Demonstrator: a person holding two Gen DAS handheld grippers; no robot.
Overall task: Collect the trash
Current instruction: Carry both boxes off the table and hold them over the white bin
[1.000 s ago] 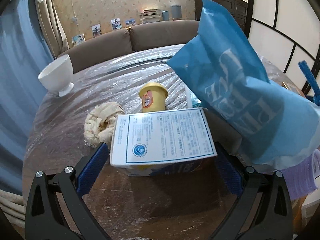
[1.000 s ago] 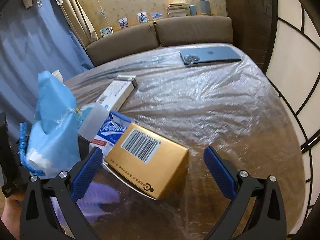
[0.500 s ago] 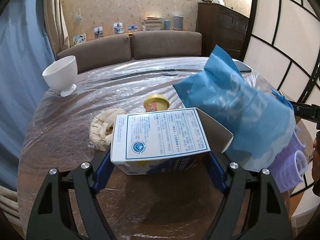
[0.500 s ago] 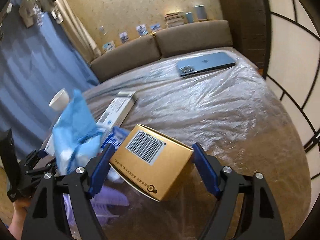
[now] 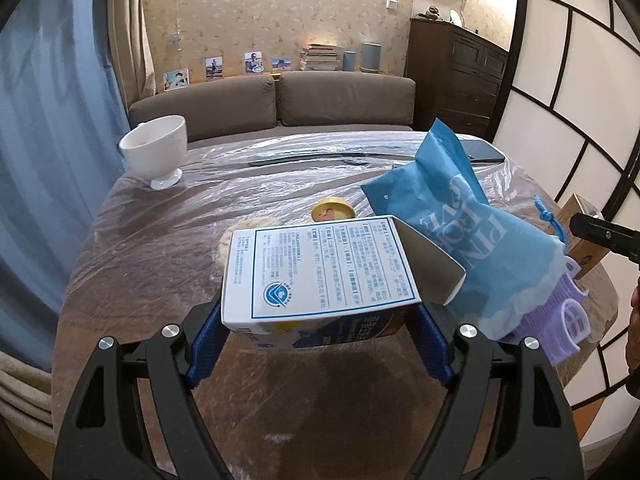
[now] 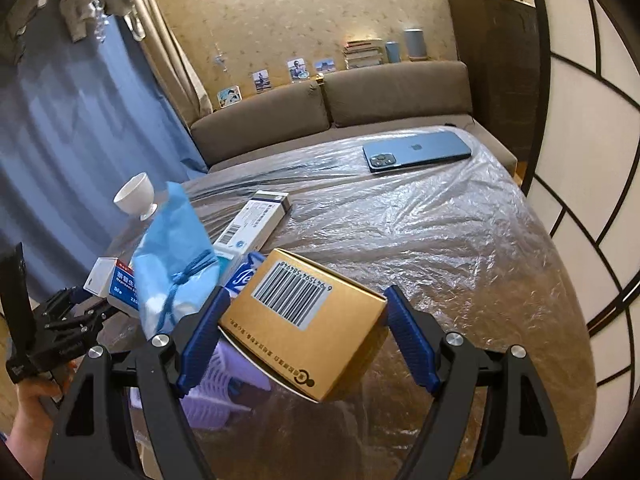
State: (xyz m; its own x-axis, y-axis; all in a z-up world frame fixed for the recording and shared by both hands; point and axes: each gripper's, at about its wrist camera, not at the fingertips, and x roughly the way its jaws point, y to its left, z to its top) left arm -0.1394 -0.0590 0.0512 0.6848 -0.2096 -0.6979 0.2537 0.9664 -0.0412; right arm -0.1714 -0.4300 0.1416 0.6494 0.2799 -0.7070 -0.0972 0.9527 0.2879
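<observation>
My left gripper [image 5: 320, 336] is shut on a white and blue printed carton [image 5: 320, 272] and holds it above the table. It also shows in the right wrist view [image 6: 116, 284]. My right gripper [image 6: 304, 336] is shut on a gold box with a barcode [image 6: 304, 320], lifted off the table; the box also shows at the right of the left wrist view [image 5: 584, 240]. Between the two stands a lilac basket [image 5: 568, 320] lined with a blue bag [image 5: 460, 232], also in the right wrist view [image 6: 176, 256].
On the plastic-covered round table [image 6: 440, 248] lie a long white box [image 6: 256, 220], a blue tissue pack [image 6: 244, 276], a phone [image 6: 416, 156], a white footed bowl [image 5: 156, 152], a yellow cup [image 5: 332, 212] and a crumpled cloth [image 5: 228, 240]. A sofa [image 5: 272, 104] stands behind.
Both grippers closed from open onto their boxes and lifted them. The views rose and pulled back from the table.
</observation>
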